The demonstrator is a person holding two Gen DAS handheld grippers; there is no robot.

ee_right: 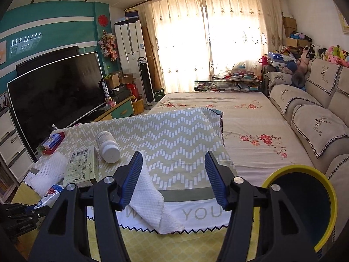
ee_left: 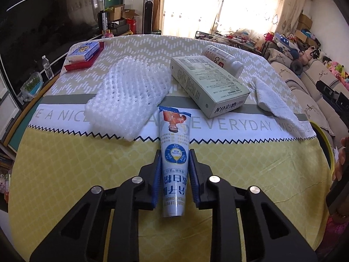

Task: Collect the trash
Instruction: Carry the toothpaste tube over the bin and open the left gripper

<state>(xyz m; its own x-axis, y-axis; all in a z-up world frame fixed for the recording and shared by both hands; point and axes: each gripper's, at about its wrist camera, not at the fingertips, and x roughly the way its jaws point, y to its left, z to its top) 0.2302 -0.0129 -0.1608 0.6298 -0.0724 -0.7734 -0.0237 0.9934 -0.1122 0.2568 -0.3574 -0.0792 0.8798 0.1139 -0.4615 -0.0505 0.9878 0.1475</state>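
A white and blue printed tube packet (ee_left: 174, 135) lies lengthwise on the yellow part of the tablecloth, and my left gripper (ee_left: 175, 155) is shut on it, both blue pads pressing its sides. My right gripper (ee_right: 173, 155) stands open over the table's near right edge. A crumpled white tissue (ee_right: 148, 196) lies on the cloth right beside its left pad, with nothing gripped. A white foam fruit net (ee_left: 130, 100), a pale green carton (ee_left: 209, 85) and a white pill bottle (ee_left: 222, 60) lie farther back on the table.
A bin with a yellow rim (ee_right: 298, 168) and dark inside stands just off the table's right edge. A red tray with a tissue pack (ee_left: 85, 52) sits at the far left corner. Beyond are a TV (ee_right: 56, 91), a flowered bed and a sofa.
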